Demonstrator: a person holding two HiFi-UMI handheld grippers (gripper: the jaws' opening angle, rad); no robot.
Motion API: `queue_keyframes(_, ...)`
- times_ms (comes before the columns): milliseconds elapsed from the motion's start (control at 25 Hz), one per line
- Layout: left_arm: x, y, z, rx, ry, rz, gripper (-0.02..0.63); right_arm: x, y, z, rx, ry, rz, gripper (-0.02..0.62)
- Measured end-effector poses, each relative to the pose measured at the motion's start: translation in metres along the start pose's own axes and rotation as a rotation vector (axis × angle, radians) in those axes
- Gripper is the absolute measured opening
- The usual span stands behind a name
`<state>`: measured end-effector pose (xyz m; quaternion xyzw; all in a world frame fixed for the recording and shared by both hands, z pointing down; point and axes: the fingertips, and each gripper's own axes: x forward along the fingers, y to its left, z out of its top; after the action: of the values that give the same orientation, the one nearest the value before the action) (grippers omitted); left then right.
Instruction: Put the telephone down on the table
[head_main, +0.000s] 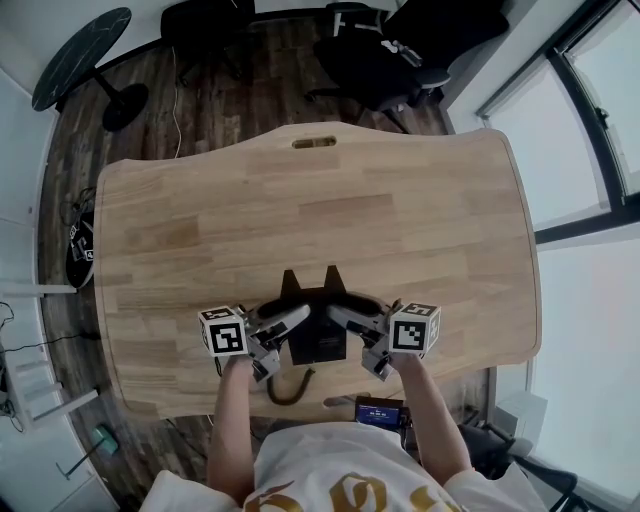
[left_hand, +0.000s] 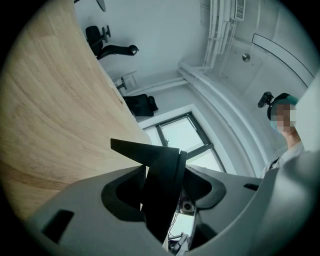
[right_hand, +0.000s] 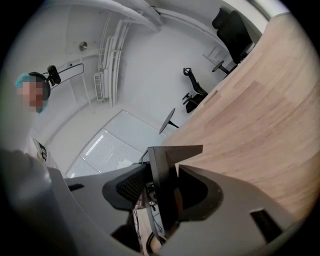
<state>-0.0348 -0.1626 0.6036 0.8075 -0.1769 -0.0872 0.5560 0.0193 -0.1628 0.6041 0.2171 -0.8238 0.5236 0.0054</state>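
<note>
A black telephone (head_main: 316, 318) with two pointed stand legs hangs just above the near part of the wooden table (head_main: 320, 215). It is clamped from both sides. My left gripper (head_main: 292, 320) is shut on its left edge, and my right gripper (head_main: 343, 317) is shut on its right edge. The left gripper view shows the phone's thin black body (left_hand: 162, 182) wedged between the grey jaws of the left gripper (left_hand: 162, 197). In the right gripper view the black edge (right_hand: 164, 182) stands between the jaws of the right gripper (right_hand: 162, 195). A dark cord (head_main: 291, 391) dangles below the phone, past the table's near edge.
The table has a handle slot (head_main: 314, 142) at its far edge. Black office chairs (head_main: 390, 55) stand beyond the table, and a round black side table (head_main: 80, 45) stands at the far left. A small device with a blue screen (head_main: 380, 410) sits by the person's waist. Windows run along the right.
</note>
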Motion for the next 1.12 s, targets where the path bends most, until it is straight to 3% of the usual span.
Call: queue_keyframes(1120,0.018,0.059,0.01,-0.104,-0.004,0.053,0.207,0.022,-0.058,0.008,0.08,0.018,-0.031,0.189)
